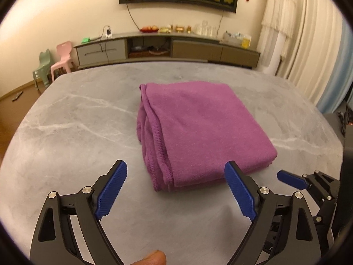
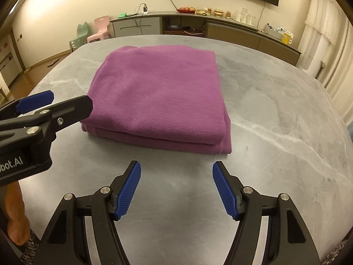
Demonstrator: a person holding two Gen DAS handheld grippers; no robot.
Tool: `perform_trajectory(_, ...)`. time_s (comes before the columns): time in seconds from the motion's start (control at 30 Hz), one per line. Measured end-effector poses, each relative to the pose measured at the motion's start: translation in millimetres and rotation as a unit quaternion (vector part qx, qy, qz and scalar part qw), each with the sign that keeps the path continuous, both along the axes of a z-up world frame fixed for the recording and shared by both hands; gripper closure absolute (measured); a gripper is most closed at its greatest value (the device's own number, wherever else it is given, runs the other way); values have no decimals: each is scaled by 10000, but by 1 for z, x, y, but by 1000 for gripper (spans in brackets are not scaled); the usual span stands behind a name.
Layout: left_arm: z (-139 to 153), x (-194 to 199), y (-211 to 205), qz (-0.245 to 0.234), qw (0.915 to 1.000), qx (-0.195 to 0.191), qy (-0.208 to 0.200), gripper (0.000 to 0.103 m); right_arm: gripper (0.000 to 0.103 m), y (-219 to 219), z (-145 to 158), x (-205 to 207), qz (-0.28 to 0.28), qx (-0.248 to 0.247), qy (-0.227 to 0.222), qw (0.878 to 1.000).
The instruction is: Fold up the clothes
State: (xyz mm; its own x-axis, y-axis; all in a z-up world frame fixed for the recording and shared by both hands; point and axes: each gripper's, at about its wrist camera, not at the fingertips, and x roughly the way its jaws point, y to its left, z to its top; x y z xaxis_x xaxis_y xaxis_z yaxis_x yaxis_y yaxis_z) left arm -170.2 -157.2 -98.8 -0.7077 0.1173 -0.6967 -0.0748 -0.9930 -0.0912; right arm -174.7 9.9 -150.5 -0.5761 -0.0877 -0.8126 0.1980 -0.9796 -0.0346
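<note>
Cloth (image 1: 198, 130) in purple lies on the grey marbled table (image 1: 66, 132) as a compact, layered rectangle, so what the task asks for already shows here. From the left wrist view, it sits just ahead of the left gripper (image 1: 176, 170), reaching to the right-hand pad; stitched hems stack along the side facing the left pad, and at least three layers show there. The left gripper stands wide, nothing between its pads. The tip of the right gripper (image 1: 293, 178) shows off to the right, clear of the cloth.

From the right wrist view, the same bundle lies a little ahead of the right gripper (image 2: 176, 172), with bare table between. A smooth fold faces the tool, its top flat and its corners fairly square. This gripper too is wide and empty. By my judgement the folding looks complete, or at most one further halving remains; the pictures cannot settle which.
</note>
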Motion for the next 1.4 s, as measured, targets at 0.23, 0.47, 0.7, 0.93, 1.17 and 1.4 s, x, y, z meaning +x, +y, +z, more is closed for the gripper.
perform_trajectory(0.23,-12,-1,14,-114,9996,-92,-244,11,34,4,-6,-2,-165,46,-67,9998)
perform_trajectory(0.47,-24,-3,30,-236,9977,-254,-587,11,34,10,-5,0,-253,72,-46,9996)
perform_trajectory(0.7,-29,-4,27,-211,9969,-156,-748,11,34,14,-6,1,-252,95,-86,9996)
perform_trajectory(0.93,-31,-5,22,-141,9960,-12,-878,11,34,14,-8,0,-241,132,-124,9995)
perform_trajectory(1.17,-31,-4,21,-138,9959,-5,-898,11,34,9,-7,2,-166,137,-97,9997)
perform_trajectory(1.4,-30,-1,20,-146,9965,52,-819,11,34,8,-7,3,-127,162,-71,9998)
